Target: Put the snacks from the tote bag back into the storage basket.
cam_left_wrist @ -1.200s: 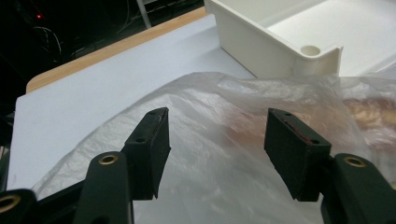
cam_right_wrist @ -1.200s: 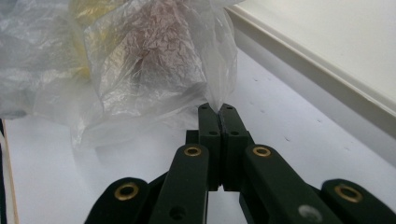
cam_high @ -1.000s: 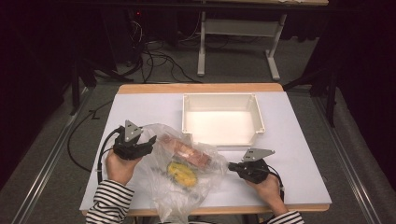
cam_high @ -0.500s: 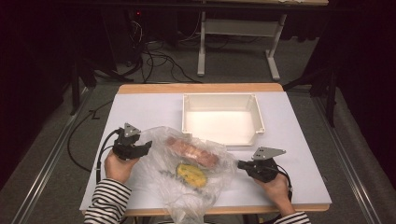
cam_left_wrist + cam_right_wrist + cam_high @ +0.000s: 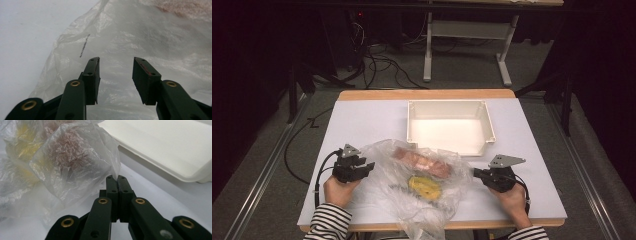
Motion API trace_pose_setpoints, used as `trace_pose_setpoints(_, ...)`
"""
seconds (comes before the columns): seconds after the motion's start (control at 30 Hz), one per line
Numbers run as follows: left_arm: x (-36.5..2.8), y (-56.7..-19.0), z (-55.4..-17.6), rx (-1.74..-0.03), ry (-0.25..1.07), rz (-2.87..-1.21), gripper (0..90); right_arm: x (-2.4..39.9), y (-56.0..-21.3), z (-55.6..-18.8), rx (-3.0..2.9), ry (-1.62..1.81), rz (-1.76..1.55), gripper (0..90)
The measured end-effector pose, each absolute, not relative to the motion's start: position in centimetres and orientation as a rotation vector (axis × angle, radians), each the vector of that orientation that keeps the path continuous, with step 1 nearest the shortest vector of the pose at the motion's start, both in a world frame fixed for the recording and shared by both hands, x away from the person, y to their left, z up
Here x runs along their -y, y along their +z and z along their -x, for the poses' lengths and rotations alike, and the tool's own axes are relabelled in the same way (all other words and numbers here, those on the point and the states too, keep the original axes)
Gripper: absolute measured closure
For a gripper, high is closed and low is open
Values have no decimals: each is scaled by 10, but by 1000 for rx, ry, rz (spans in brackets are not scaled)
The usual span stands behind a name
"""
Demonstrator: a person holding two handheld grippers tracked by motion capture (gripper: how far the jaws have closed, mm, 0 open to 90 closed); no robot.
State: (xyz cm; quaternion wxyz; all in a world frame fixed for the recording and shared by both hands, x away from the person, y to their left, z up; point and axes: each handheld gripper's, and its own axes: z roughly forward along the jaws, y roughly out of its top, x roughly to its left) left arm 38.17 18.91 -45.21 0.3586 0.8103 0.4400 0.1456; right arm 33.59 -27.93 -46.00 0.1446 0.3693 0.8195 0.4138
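A crumpled clear plastic bag (image 5: 422, 187) is shown lying on the white surface (image 5: 362, 125), its lower end hanging over the near edge. A pinkish-brown item (image 5: 422, 160) and a yellow item (image 5: 424, 186) are seen through the film; what they are cannot be told. An empty cream tray (image 5: 451, 107) is placed just beyond the bag, nearly touching it. The left claw (image 5: 367, 167) is held at the bag's left edge, its jaws parted over the film with nothing between them (image 5: 116, 72). The right claw (image 5: 476, 174) is held at the bag's right edge, its jaws pressed together at the film's border (image 5: 117, 180); whether film is pinched between them cannot be told. Both claws are gripped by hands in striped sleeves (image 5: 329, 224).
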Motion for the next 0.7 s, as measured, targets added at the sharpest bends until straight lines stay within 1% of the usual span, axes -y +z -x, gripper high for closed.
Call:
trace_pose_setpoints(0.07, -186, -453, -377, -1119, 371, -2096, 588, 282, -460, -337, -2351, 1194, -1074, 899)
trace_pose_setpoints(0.17, -181, -454, -368, -1098, 405, -2080, 599, 287, -459, -338, -2339, 1197, -1093, 899)
trace_pose_setpoints(0.3, -177, -456, -361, -1078, 395, -2059, 606, 292, -460, -341, -2324, 1199, -1111, 900)
trace_pose_setpoints(0.7, -151, -461, -343, -990, 314, -2075, 616, 308, -462, -352, -2246, 1175, -1202, 898)
